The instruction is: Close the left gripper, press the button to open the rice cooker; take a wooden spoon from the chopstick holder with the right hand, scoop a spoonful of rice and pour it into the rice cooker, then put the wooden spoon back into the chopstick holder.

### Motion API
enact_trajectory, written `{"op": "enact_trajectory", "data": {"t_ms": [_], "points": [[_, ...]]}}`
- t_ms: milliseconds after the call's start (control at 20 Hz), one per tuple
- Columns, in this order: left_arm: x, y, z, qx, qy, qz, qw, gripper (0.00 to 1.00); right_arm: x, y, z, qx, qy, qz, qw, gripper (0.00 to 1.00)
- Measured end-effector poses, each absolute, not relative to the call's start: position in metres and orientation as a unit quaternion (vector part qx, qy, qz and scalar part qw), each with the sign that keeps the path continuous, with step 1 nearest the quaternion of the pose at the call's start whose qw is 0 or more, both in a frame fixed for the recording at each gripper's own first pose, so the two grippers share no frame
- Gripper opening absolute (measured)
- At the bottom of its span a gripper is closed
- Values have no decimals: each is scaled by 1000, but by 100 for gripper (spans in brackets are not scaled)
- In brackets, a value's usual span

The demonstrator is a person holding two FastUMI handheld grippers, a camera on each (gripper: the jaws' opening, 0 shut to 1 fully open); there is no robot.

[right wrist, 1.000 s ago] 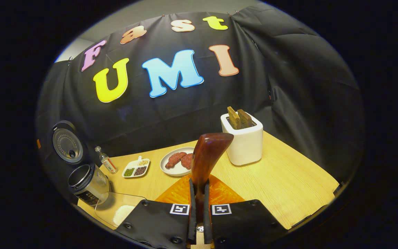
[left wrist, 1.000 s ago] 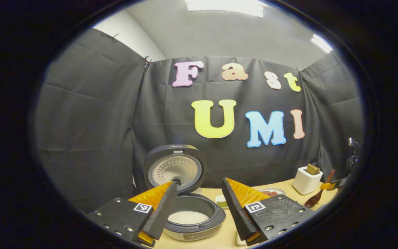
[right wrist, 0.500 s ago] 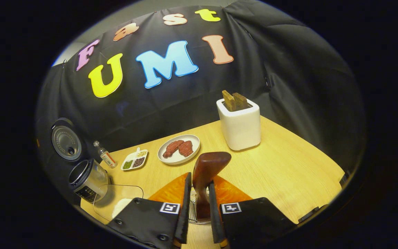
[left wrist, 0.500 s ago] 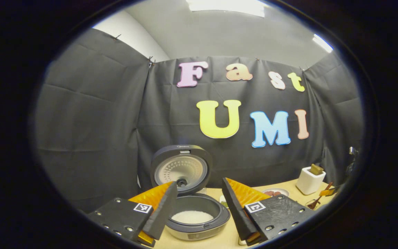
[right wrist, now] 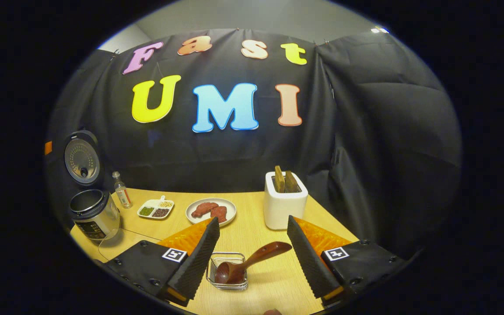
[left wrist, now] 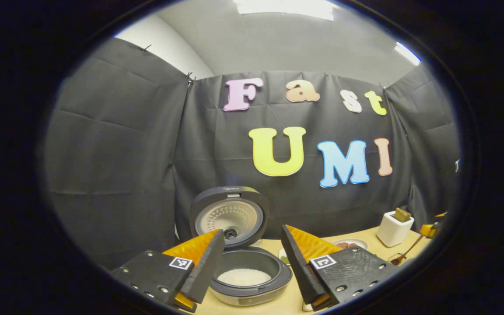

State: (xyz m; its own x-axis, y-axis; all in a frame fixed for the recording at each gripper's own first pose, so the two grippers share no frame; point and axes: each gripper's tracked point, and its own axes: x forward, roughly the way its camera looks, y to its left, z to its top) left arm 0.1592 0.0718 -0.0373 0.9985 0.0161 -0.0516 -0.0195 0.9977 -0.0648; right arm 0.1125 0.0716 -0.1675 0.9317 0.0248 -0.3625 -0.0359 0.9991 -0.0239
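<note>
In the right gripper view the wooden spoon [right wrist: 252,261] stands bowl-down in the wire chopstick holder [right wrist: 229,272], its handle leaning right. My right gripper [right wrist: 253,221] is open above and around it, and neither finger touches the spoon. The rice cooker [right wrist: 91,212] stands at the far left with its lid [right wrist: 81,157] up. In the left gripper view the open rice cooker [left wrist: 252,284] holds white rice [left wrist: 244,276], and its lid [left wrist: 230,214] stands upright behind. My left gripper [left wrist: 252,232] is open just in front of the cooker, holding nothing. The spoon [left wrist: 406,253] shows small at the far right.
On the wooden table [right wrist: 357,227] stand a white toaster [right wrist: 284,203] with two slices, a plate of meat [right wrist: 211,211], a divided dish of beans [right wrist: 155,210], a small bottle [right wrist: 121,195] and a clear container [right wrist: 112,243] beside the cooker. Black cloth walls close the back and sides.
My right gripper was shut on the spoon; it lowered the spoon into the wire holder, opened and drew back. The left gripper stayed open and nearly still.
</note>
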Motion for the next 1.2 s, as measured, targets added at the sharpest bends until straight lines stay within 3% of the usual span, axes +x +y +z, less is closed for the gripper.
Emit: {"op": "enact_trajectory", "data": {"t_ms": [100, 150, 200, 250, 300, 450, 1200], "points": [[169, 75, -32, -31, 26, 10, 999, 82, 111, 79, -147, -13, 166, 23, 986, 98], [174, 77, -29, -30, 27, 12, 999, 82, 110, 83, -139, -10, 160, 27, 987, 93], [180, 80, -27, -30, 30, 13, 999, 82, 110, 87, -132, -7, 154, 29, 988, 98], [187, 83, -23, -31, 30, 14, 999, 82, 109, 92, -126, -4, 148, 31, 988, 93], [194, 86, -19, -30, 29, 15, 999, 82, 108, 97, -120, -3, 142, 36, 989, 98], [219, 98, -5, -30, 26, 18, 999, 82, 105, 113, -111, -11, 130, 46, 990, 98], [373, 152, 3, -39, 42, 21, 998, 82, 89, 164, -125, -3, 149, 48, 988, 98]]}}
